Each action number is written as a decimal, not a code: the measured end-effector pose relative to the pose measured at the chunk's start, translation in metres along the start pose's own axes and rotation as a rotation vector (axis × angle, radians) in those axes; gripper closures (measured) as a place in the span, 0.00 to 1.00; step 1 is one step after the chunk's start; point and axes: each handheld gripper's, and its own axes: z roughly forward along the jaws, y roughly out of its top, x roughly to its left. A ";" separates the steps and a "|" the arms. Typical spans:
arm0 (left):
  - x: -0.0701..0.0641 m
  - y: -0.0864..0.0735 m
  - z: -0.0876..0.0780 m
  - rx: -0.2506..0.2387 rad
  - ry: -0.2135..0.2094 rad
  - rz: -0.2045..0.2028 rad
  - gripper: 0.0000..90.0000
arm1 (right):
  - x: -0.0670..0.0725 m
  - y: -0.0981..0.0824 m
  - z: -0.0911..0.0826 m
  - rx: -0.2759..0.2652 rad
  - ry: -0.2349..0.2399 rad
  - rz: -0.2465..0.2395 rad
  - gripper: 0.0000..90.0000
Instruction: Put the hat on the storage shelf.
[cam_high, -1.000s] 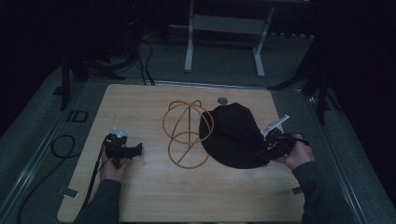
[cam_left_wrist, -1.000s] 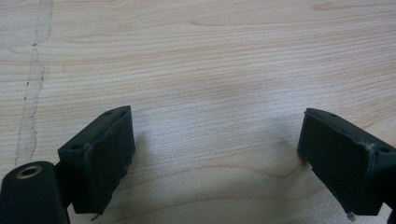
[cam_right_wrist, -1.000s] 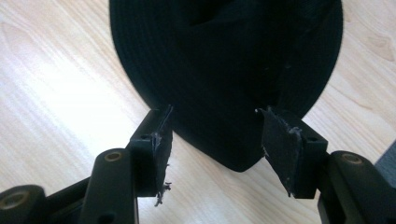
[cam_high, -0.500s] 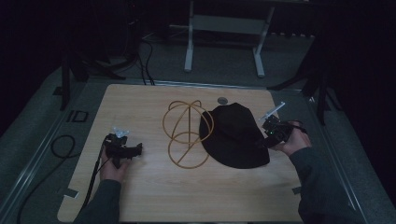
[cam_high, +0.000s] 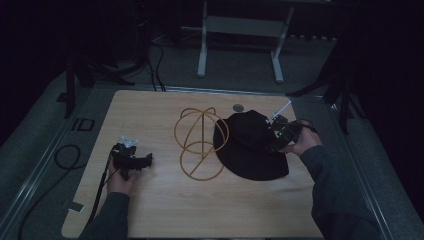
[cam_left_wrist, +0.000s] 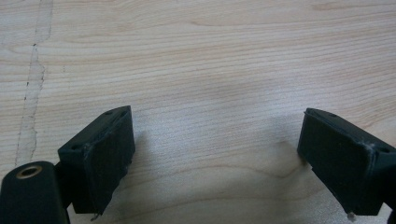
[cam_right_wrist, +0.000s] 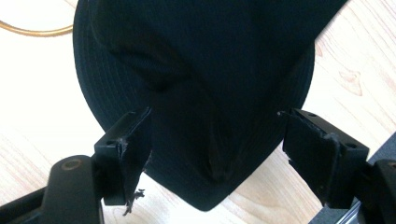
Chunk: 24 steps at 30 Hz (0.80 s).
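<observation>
A black brimmed hat (cam_high: 250, 150) lies on the wooden table (cam_high: 150, 210), touching the right side of a gold wire hat stand (cam_high: 200, 145). My right gripper (cam_high: 276, 134) hovers at the hat's right side, over its crown. In the right gripper view the hat (cam_right_wrist: 210, 70) lies between the jaws of that gripper (cam_right_wrist: 215, 140). They have just been opening, and the pads stand clear of the cloth. My left gripper (cam_high: 135, 161) rests at the table's left, and in its own view it (cam_left_wrist: 215, 140) is open over bare wood.
A round grommet (cam_high: 238, 107) sits near the table's far edge. A white desk frame (cam_high: 202, 45) stands on the floor beyond. Cables (cam_high: 65, 155) trail off the left side. A grey rail borders the table's right edge (cam_high: 350, 165).
The right hand has moved away from me and leftward along the hat's right side, and its jaws have spread wider. The left hand has stayed put.
</observation>
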 end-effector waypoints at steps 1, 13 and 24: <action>0.000 0.000 0.000 0.000 0.000 0.001 0.13 | 0.000 0.003 0.001 0.002 -0.002 -0.005 0.27; 0.000 0.000 0.000 0.000 0.000 0.000 0.13 | -0.004 0.024 0.021 0.090 0.031 0.009 0.42; 0.000 0.000 0.000 0.000 0.000 0.001 0.13 | -0.010 0.031 0.031 0.184 0.101 0.043 0.66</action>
